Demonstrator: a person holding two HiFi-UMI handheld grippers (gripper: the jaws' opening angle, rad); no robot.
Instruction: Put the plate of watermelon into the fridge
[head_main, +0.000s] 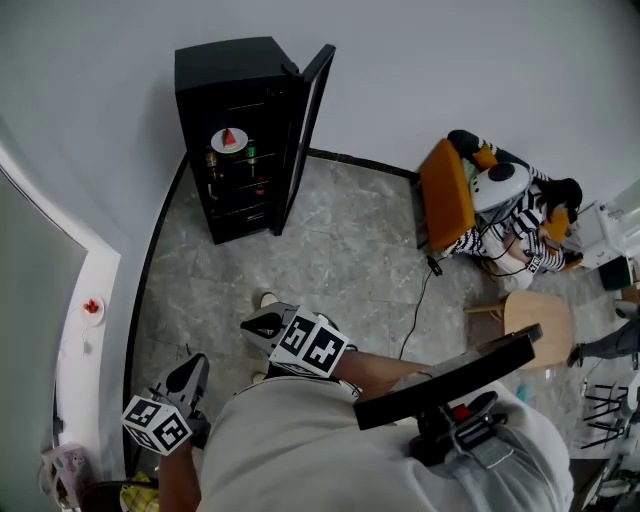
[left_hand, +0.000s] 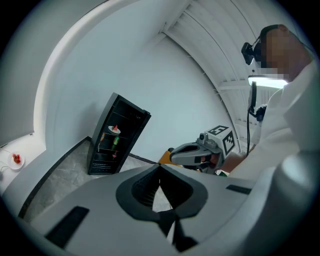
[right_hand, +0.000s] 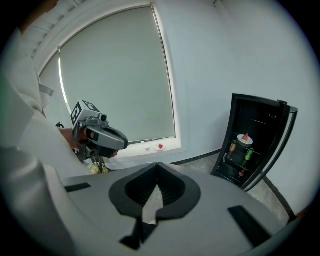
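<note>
A black fridge stands against the far wall with its door swung open. A white plate with a watermelon wedge rests on its top shelf, above shelves of bottles. The same plate appears in the left gripper view, and the plate in the right gripper view. My left gripper hangs low at my left side, jaws shut and empty. My right gripper is in front of my body, also shut with nothing in it. Both are well away from the fridge.
A second small plate with red pieces lies on the white window sill at the left. At the right are an orange chair with a panda plush, a wooden stool and a cable on the stone floor.
</note>
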